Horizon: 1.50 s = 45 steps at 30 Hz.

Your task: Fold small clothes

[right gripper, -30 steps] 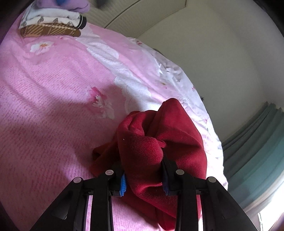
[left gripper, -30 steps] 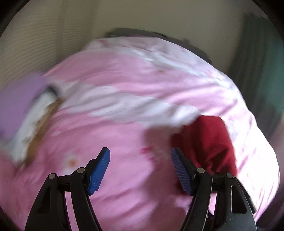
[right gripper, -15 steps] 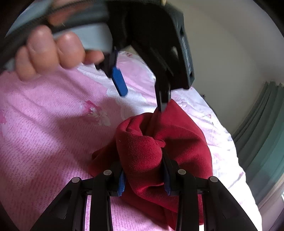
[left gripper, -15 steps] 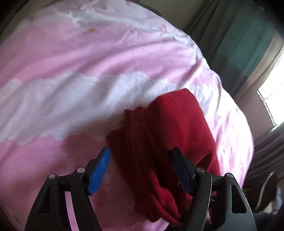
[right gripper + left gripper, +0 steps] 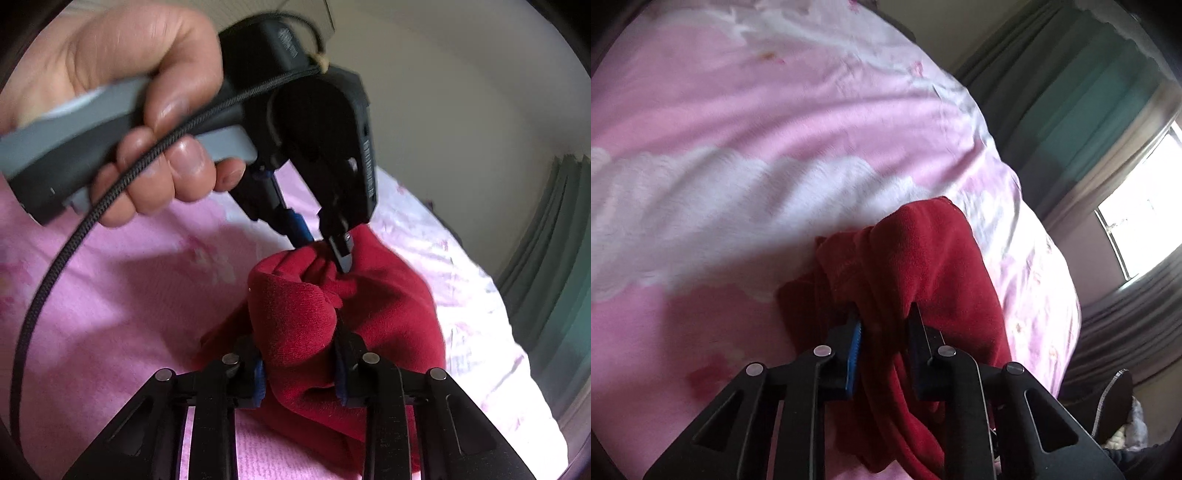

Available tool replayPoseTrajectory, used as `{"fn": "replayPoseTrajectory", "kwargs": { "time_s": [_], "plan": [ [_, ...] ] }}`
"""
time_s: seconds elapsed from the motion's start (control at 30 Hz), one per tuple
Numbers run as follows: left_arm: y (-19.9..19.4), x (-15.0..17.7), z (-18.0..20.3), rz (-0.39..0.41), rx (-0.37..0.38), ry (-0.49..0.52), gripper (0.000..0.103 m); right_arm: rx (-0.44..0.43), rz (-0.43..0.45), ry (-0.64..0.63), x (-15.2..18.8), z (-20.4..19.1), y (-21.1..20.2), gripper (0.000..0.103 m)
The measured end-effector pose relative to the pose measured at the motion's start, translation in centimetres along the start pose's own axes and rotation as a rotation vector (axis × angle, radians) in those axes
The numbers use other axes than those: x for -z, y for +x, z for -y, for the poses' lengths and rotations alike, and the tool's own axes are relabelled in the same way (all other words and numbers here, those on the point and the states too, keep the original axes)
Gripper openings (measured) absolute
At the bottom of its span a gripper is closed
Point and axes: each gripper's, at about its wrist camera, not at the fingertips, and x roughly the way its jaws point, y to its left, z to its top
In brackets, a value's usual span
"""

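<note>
A dark red garment [image 5: 923,266] lies bunched on the pink bedspread [image 5: 775,110]. My left gripper [image 5: 884,321] is shut on a fold of the red garment near its upper part. In the right wrist view the red garment [image 5: 388,314] is bunched up, and my right gripper [image 5: 301,373] is shut on a thick fold of it. The left gripper [image 5: 325,254] shows there too, held by a hand [image 5: 155,110], pinching the garment's top just beyond my right gripper.
The bedspread has white wavy bands [image 5: 720,192] and flower prints [image 5: 207,254]. Green curtains [image 5: 1089,103] and a bright window [image 5: 1137,229] stand beyond the bed's right edge. A black cable [image 5: 55,273] hangs from the left gripper.
My left gripper swung right from the open bed to the red garment and closed on it. My right gripper stayed shut on the garment throughout.
</note>
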Motion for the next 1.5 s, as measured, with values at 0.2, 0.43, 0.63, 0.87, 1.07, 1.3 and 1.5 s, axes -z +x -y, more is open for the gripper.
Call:
{"fn": "replayPoseTrajectory", "kwargs": {
  "time_s": [0.2, 0.43, 0.63, 0.87, 1.07, 1.3, 1.5],
  "plan": [
    [2.1, 1.4, -2.2, -0.002, -0.028, -0.044, 0.026, -0.026, -0.090, -0.079, 1.0, -2.0, 1.8, 0.030],
    [0.7, 0.7, 0.9, 0.040, -0.100, 0.019, 0.051, 0.011, -0.046, -0.083, 0.3, -1.7, -0.7, 0.052],
    [-3.2, 1.8, 4.7, 0.104, -0.134, 0.074, 0.055, 0.049, 0.020, -0.005, 0.0, 1.7, -5.9, 0.074],
    [-6.3, 5.6, 10.5, 0.159, -0.147, 0.189, 0.057, 0.029, -0.011, 0.170, 2.3, 8.2, -10.5, 0.074],
    [-3.1, 6.8, 9.6, 0.069, -0.213, 0.144, 0.056, -0.030, -0.128, 0.400, 5.4, 14.8, -9.9, 0.074],
    [-1.4, 8.0, 7.1, 0.052, -0.208, 0.020, 0.034, -0.143, -0.209, 0.481, 7.6, 17.0, -7.8, 0.060],
    [-1.2, 8.9, 5.9, 0.096, -0.186, -0.045, 0.032, -0.259, -0.285, 0.451, 8.3, 14.7, -4.3, 0.034]
  ]
}}
